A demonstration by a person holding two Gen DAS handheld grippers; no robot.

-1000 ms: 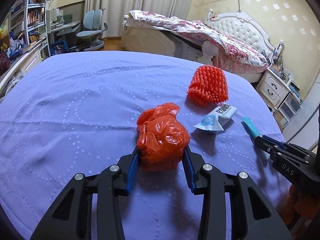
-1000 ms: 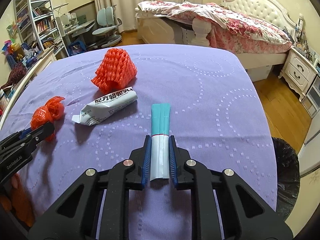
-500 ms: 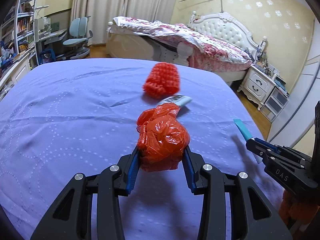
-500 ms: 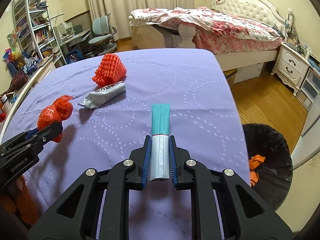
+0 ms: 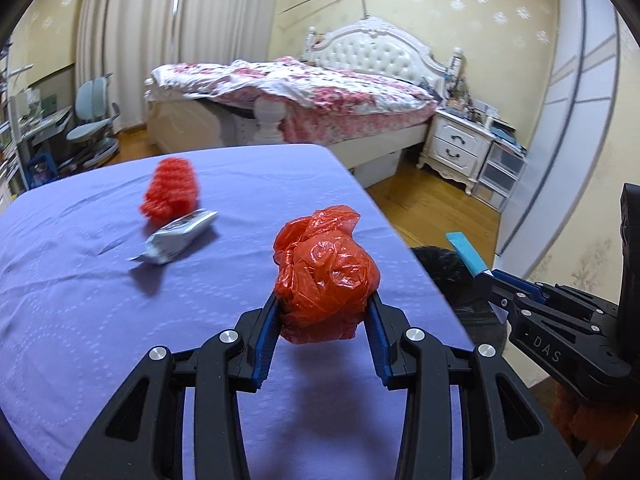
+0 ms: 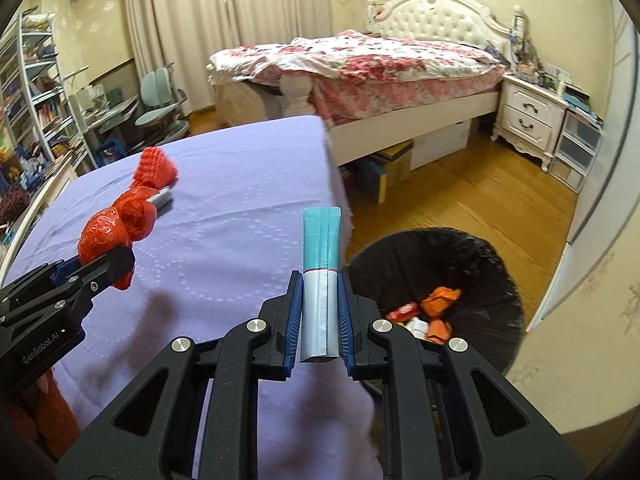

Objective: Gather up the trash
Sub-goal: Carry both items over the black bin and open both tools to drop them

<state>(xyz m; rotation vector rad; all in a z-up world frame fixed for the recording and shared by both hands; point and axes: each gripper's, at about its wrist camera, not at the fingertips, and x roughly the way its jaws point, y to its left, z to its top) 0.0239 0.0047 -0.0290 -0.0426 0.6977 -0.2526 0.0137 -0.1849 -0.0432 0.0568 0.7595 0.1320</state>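
Pinching a red bag (image 5: pixel 326 276) and teal packet (image 6: pixel 321 280), both tongs; only the right view shows the bin's (image 6: pixel 480 256) contents.

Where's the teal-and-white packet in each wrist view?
Left wrist: teal-and-white packet at far right, sticking out of the right tool, in front of the black bin.
Right wrist: bottom centre, clamped upright in that tool.
Shared landmark: white tufted headboard.

Red foam net (image 5: pixel 171 191) blurred, bin (image 5: pixel 448 266) mostly hidden behind table edge (image 5: pixel 404 240)
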